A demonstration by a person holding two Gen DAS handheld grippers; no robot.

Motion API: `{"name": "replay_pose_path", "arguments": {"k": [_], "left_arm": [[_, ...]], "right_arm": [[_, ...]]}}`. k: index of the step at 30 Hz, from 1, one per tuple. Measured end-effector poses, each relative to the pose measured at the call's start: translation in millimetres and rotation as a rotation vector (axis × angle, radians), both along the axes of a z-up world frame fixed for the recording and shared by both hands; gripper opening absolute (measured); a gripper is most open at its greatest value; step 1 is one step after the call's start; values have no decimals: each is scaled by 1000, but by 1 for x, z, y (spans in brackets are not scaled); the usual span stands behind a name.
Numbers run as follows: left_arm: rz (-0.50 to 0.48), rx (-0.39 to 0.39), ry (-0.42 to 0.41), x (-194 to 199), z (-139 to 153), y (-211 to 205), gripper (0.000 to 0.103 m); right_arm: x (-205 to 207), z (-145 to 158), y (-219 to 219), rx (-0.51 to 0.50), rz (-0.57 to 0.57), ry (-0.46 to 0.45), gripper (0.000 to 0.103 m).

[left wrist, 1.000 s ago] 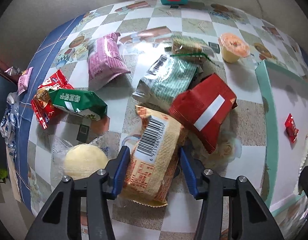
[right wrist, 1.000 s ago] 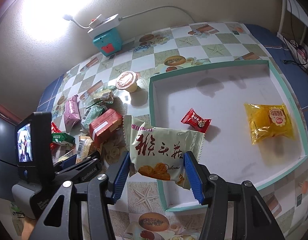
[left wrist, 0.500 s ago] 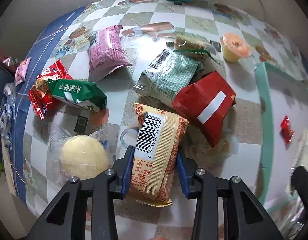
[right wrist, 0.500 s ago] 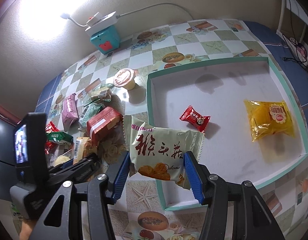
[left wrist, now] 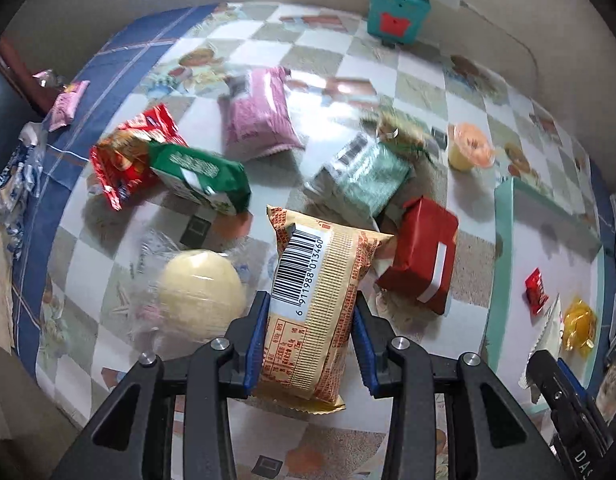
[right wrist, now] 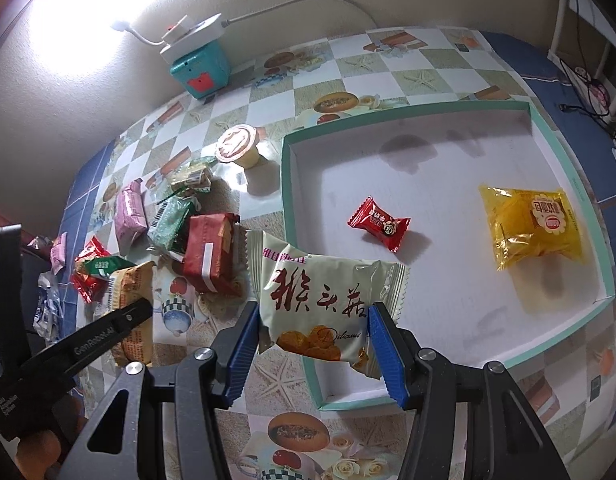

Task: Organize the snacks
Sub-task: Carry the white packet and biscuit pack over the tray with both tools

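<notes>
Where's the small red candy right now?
In the right wrist view the small red candy lies on the floor of the teal-rimmed tray, in its left half, left of the yellow packet and beyond the cream packet the right gripper holds.

Your left hand-held gripper (left wrist: 309,346) has black angular arms, each carrying a silver round-headed screw, and ribbed blue pads (left wrist: 256,344). Your right hand-held gripper (right wrist: 311,354) matches: black frame, silver screws, blue ribbed pads (right wrist: 383,354). White lettering runs along the left one's black side.
</notes>
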State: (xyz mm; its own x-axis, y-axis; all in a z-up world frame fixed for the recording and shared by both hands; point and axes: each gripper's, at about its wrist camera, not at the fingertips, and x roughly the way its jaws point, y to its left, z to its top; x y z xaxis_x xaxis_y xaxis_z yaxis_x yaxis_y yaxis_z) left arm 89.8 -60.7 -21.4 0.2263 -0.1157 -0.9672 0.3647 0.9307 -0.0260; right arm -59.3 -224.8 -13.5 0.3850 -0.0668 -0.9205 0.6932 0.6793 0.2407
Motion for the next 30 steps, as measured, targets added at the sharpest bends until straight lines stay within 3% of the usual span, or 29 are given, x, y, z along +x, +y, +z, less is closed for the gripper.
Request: {"name": "replay_pose_path", "arguments": {"k": [8, 15, 30], "left_arm": [[-53, -70, -96, -20, 40, -15, 41], [-151, -81, -92, -52, 47, -54, 41], [-340, -39, -9, -115, 18, -136, 41]], "right_arm": [[-21, 19, -23, -22, -73, -41, 58], [-65, 17, -70, -49, -226, 21, 58], [-123, -7, -122, -13, -306, 141, 58]]}}
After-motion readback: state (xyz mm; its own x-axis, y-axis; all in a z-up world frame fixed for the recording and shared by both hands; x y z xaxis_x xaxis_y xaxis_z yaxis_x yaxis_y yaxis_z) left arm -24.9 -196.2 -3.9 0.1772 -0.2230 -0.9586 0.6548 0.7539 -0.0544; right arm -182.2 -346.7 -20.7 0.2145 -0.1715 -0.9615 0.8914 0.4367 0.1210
